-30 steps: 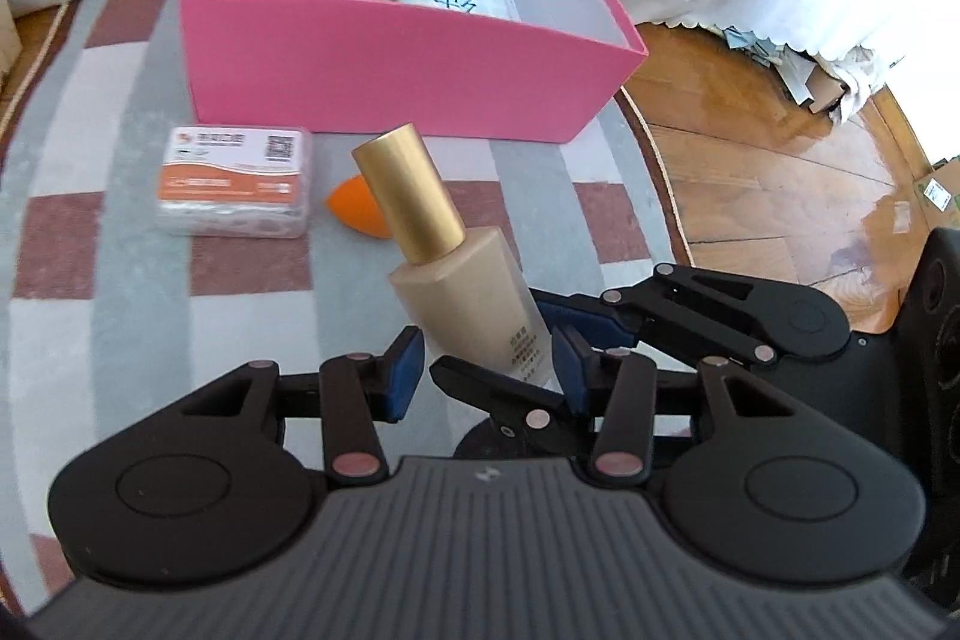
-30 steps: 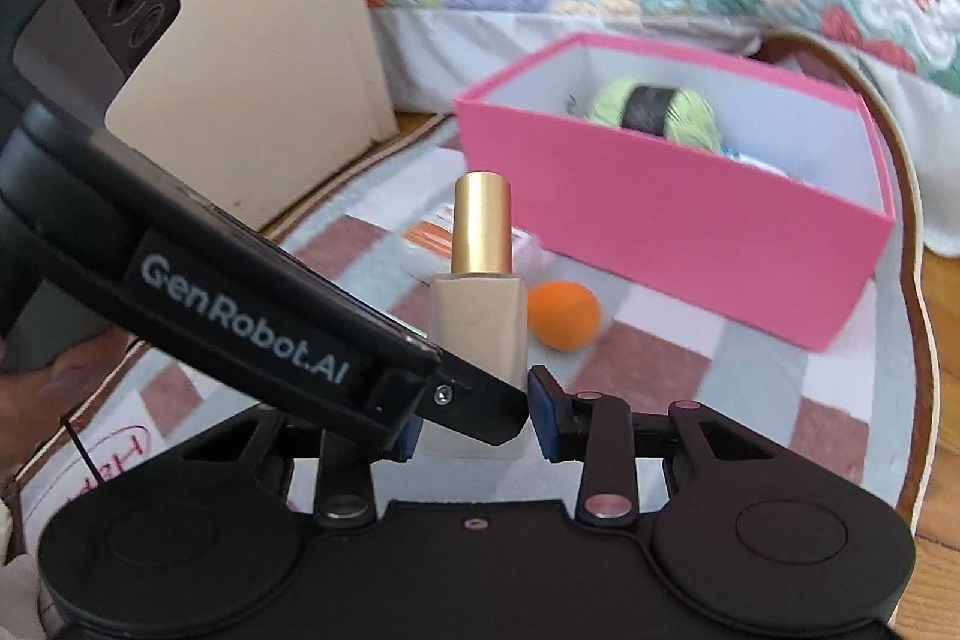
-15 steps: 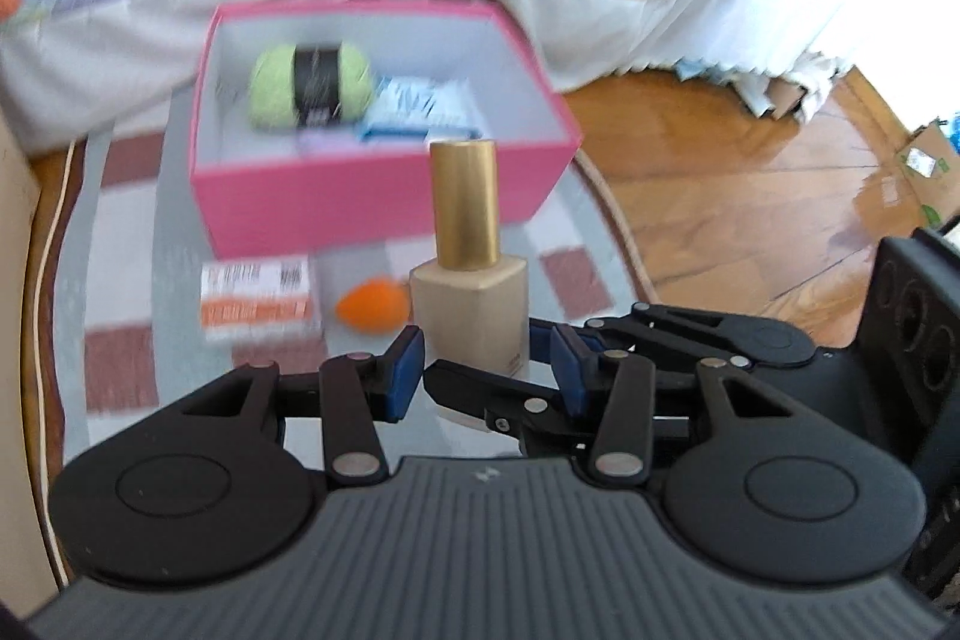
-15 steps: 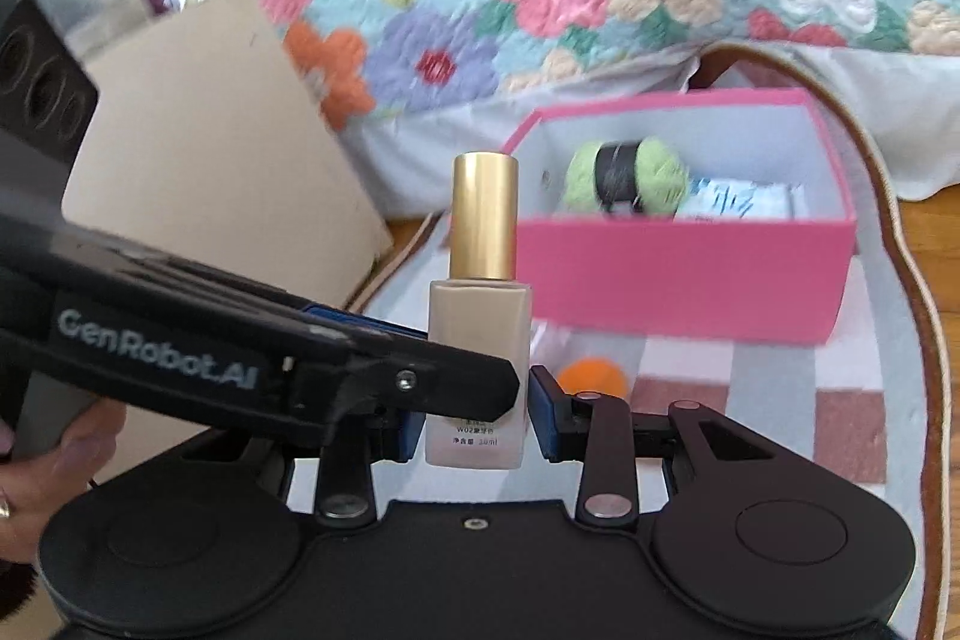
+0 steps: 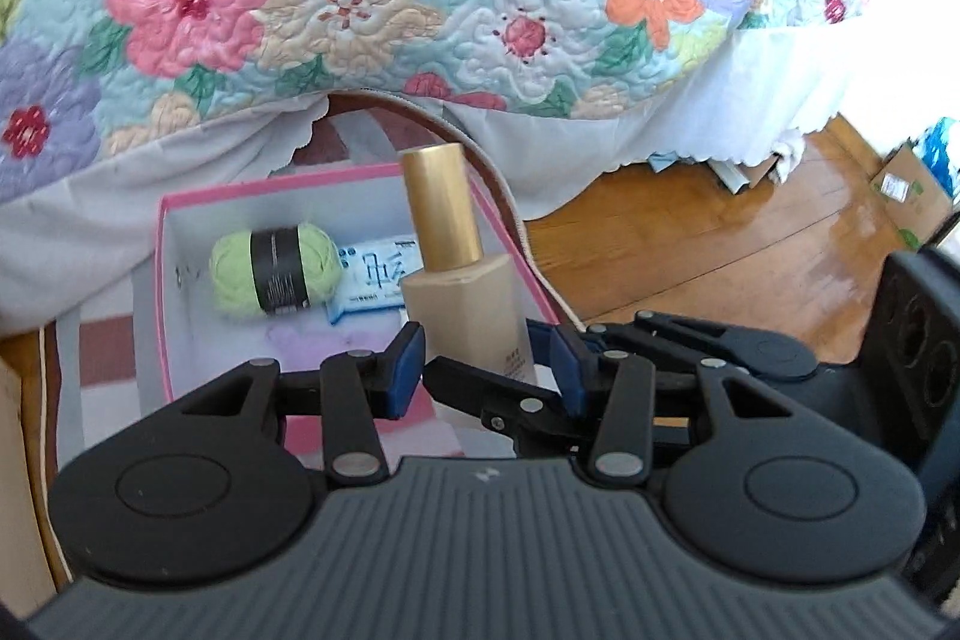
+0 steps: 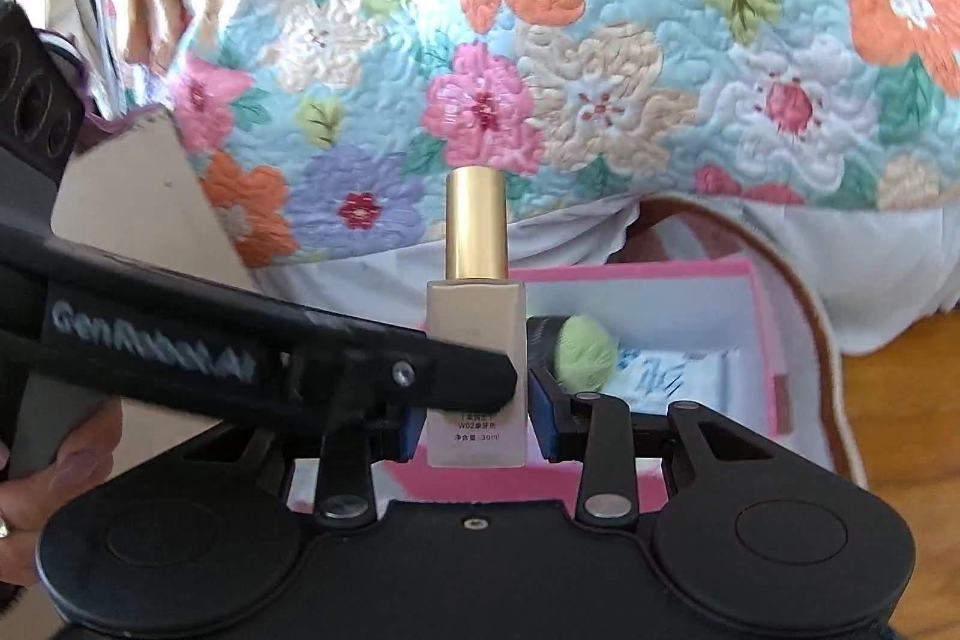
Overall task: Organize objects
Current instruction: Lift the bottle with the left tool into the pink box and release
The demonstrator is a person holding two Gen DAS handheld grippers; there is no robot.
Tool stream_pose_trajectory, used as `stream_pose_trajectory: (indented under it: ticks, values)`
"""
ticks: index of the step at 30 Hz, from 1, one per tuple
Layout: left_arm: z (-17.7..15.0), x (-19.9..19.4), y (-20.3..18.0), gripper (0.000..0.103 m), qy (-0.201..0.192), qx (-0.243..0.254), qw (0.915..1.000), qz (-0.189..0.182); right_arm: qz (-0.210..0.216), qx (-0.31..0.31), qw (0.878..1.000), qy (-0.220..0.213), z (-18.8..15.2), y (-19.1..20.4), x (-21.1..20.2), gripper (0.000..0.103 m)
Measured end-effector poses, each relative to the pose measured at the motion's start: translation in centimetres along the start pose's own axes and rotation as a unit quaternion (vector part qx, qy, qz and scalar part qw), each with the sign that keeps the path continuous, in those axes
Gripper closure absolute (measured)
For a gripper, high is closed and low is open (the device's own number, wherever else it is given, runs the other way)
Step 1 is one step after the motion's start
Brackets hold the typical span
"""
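Left tongs (image 5: 480, 361): I had them clamped on the foundation bottle's (image 5: 465, 307) lower body.
Yarn ball (image 5: 273, 271): lay green in the pink box (image 5: 161, 292), beside a blue-printed packet (image 5: 375, 280).
Foundation bottle: upright with its gold cap (image 6: 476, 223) up, above the box's near side.
Right tongs (image 6: 476, 421): I held them pressed against the bottle's base too.
Bed quilt (image 6: 660, 40): floral, behind everything.

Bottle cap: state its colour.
The bottle cap is matte gold, atop a beige bottle; clearest in the right wrist view.
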State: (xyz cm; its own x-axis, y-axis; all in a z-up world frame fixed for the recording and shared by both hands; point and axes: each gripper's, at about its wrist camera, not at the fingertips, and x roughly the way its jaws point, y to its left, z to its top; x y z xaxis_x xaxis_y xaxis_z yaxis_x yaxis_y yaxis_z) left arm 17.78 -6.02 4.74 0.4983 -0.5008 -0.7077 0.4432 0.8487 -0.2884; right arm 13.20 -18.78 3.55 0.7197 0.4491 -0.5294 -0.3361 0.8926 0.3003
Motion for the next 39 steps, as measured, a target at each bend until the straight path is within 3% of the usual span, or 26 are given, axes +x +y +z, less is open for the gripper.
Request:
stream_pose_trajectory:
  ticks: [6,12,16,19,20,21,25,27,33,34,39]
  values:
    - [1.9,5.0,2.0,0.059,0.053,-0.021,0.9983,0.015,-0.014,0.037,0.998,0.038,0.1,-1.4,4.3,0.062]
    - [3.0,9.8,4.4,0.059,0.081,-0.051,0.9953,0.015,-0.012,0.143,0.985,0.094,0.6,-5.0,8.9,0.063]
    - [2.6,12.4,6.1,0.060,0.088,-0.074,0.9933,0.005,-0.057,0.125,0.985,0.107,-0.4,-4.3,11.2,0.063]
    - [2.7,13.2,7.0,0.064,0.070,-0.097,0.9922,-0.038,-0.042,0.152,0.983,0.092,-0.6,-5.3,11.4,0.063]
    - [2.7,13.6,7.3,0.064,0.073,-0.122,0.9873,-0.070,-0.033,0.161,0.982,0.092,-0.6,-5.6,11.5,0.063]
    - [2.7,14.0,7.4,0.064,0.076,-0.139,0.9842,-0.079,-0.028,0.166,0.981,0.094,-0.6,-5.8,11.6,0.063]
    - [2.8,14.7,6.1,0.064,0.071,-0.102,0.9913,-0.042,-0.026,0.156,0.983,0.090,-0.6,-5.8,11.7,0.063]
    - [2.7,14.5,6.5,0.064,0.067,-0.109,0.9911,-0.037,-0.020,0.159,0.983,0.090,-0.6,-6.1,11.8,0.063]
    - [1.8,13.2,9.7,0.064,0.063,-0.157,0.9852,-0.030,-0.015,0.169,0.981,0.090,-0.9,-7.2,11.8,0.062]
    - [1.5,13.2,10.3,0.061,0.066,-0.163,0.9841,-0.027,-0.014,0.174,0.980,0.091,-0.9,-7.5,11.8,0.062]
    - [0.3,13.4,12.5,0.059,0.064,-0.222,0.9714,-0.057,-0.021,0.154,0.984,0.089,-1.1,-6.9,11.8,0.061]
